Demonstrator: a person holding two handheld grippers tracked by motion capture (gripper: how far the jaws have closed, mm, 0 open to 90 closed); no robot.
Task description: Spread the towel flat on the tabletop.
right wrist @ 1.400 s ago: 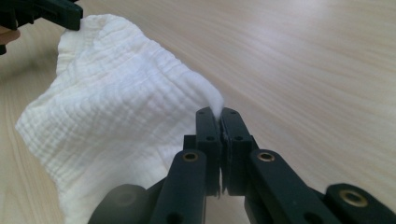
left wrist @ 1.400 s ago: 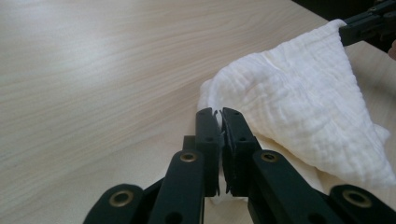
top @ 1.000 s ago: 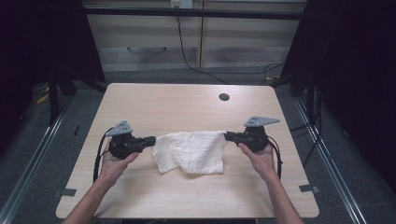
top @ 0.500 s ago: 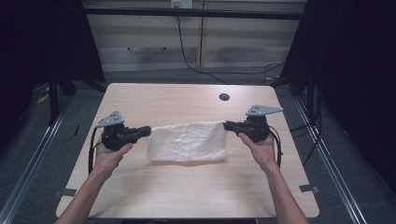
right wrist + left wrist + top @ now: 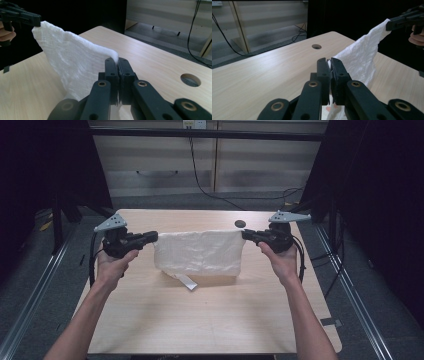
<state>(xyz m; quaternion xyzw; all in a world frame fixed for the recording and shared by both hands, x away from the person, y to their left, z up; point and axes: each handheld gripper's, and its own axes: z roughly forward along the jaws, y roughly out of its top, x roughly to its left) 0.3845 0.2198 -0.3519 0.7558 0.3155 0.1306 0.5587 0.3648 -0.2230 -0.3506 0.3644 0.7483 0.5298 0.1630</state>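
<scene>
1. The pale wooden rectangular table (image 5: 150,320) is lying under everything, with a small round dark hole (image 5: 240,224) near its far edge.
2. The white crinkled cloth towel (image 5: 200,252) is hanging stretched between the two grippers above the table's middle, its lower edge sagging down to the tabletop, where a small label tab (image 5: 186,281) is sticking out.
3. The left gripper (image 5: 152,236) is clamping tight on the towel's left top corner.
4. The right gripper (image 5: 246,234) is pinching the right top corner, jaws pressed together on the cloth.
</scene>
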